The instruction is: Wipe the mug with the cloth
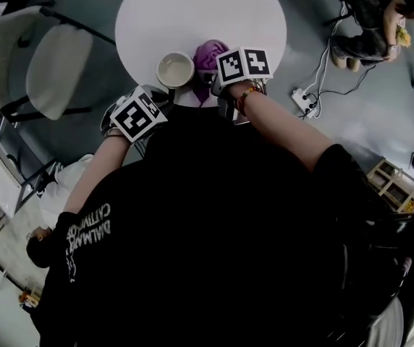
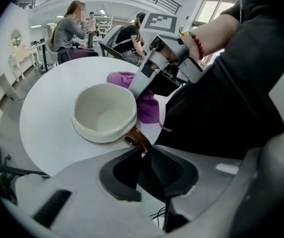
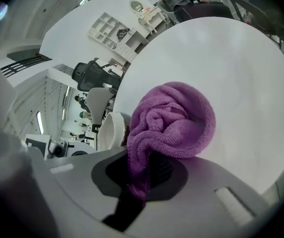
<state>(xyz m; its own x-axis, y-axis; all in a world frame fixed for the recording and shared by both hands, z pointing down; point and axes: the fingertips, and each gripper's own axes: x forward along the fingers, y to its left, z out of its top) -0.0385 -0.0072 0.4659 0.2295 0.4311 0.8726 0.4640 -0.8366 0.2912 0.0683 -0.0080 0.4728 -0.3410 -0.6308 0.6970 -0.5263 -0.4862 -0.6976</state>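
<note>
A cream mug with a brown handle stands on the round white table, near its front edge. My left gripper is shut on that handle. Right beside the mug lies a bunched purple cloth, touching its side. One fold of the cloth runs down between the jaws of my right gripper, which is shut on it. In the head view the mug and cloth sit side by side, just beyond both marker cubes.
A white chair stands left of the table. A power strip with cables lies on the floor at the right. People sit at tables in the background. The person's black-clad body fills the foreground.
</note>
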